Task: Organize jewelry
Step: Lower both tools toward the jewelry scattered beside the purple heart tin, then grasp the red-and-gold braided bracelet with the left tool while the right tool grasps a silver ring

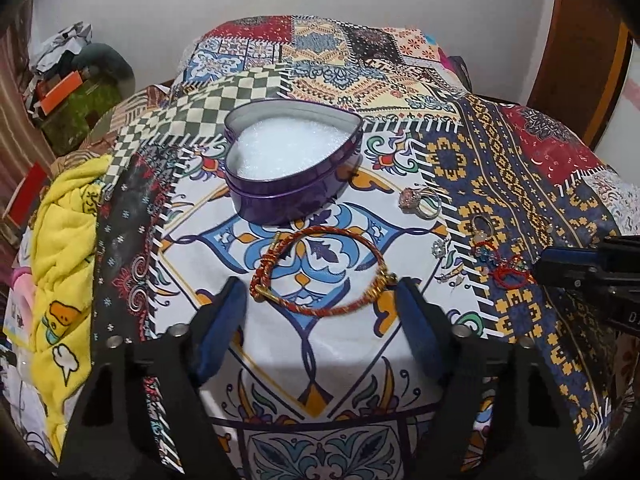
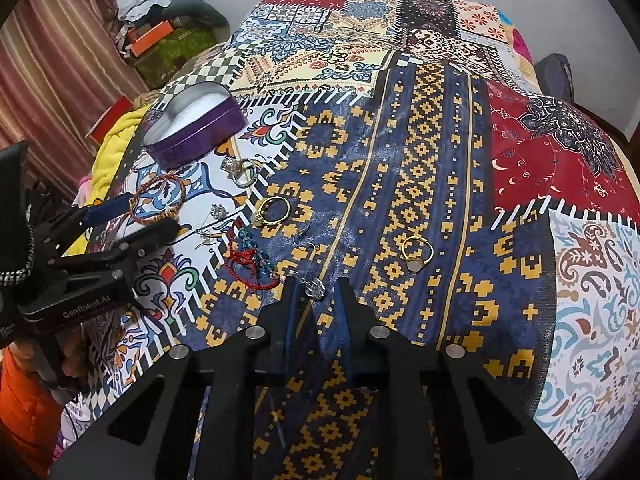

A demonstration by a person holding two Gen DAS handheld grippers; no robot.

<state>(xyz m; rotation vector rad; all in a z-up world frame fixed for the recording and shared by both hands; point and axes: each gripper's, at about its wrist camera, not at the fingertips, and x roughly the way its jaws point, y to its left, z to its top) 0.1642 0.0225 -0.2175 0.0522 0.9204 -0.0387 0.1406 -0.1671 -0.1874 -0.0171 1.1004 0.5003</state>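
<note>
Rings [image 2: 243, 172] number three; one tin [image 2: 195, 130].

So there's a purple heart-shaped tin [image 1: 294, 168], lid off, white foam padding inside, sitting far-left on the patchwork bedspread. Just near of it lies a red-and-gold braided bangle [image 1: 320, 270], flat. To the right of the tin is a silver ring with a pink stone [image 1: 420, 202]. Further right: a gold ring [image 2: 274, 211], a tangle of red cord and blue beads [image 2: 250, 258], another gold ring [image 2: 417, 253], and a small silver earring [image 2: 315, 289].
</note>
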